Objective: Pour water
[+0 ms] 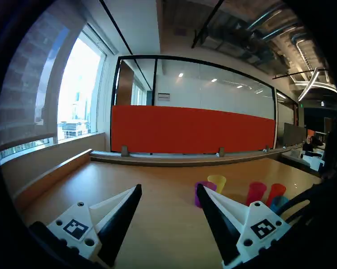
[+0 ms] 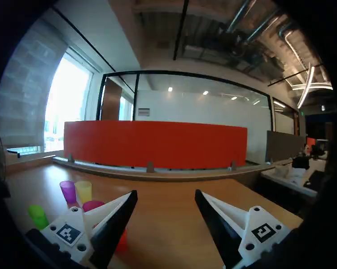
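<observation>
Wooden table (image 1: 168,215), coloured cups (image 1: 256,192)

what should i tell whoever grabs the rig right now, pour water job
Grippers: left gripper open, holding nothing, over the wooden table; right gripper open, holding nothing.
Things: upright cups clustered on the table, to the right of the left gripper and the left of the right one: translucent purple plastic cup, translucent yellow plastic cup, green plastic cup, pink plastic cup, orange-red plastic cup.
Done: nothing grasped yet.
Left: pick up a cup and pour; I cannot tell which cup holds water.
</observation>
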The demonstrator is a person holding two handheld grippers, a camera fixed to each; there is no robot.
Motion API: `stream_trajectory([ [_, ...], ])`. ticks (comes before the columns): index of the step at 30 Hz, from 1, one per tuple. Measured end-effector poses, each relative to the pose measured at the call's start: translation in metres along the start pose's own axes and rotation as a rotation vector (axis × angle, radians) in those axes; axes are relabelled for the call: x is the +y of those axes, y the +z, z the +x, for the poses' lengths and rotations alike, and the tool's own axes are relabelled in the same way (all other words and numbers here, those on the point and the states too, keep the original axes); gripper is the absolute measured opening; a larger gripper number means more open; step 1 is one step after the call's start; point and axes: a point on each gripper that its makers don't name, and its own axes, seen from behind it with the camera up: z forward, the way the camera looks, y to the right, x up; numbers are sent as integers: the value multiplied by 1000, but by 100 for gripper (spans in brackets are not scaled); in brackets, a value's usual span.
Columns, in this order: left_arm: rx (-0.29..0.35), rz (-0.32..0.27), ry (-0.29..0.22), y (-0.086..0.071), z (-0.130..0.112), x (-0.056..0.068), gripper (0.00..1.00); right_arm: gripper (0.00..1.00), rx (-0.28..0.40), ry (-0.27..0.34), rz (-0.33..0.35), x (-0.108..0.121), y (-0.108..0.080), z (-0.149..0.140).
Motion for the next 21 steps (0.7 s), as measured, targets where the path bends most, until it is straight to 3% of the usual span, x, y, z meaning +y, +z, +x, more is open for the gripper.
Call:
stream_trajectory([
  [14,29,75,50,5,-12,-12,90,100,-25,4,-23,-4,-1,-12],
  [21,30,135,35,9,-20,-23,90,100,-16,-8,-21,-4,-3,-5],
])
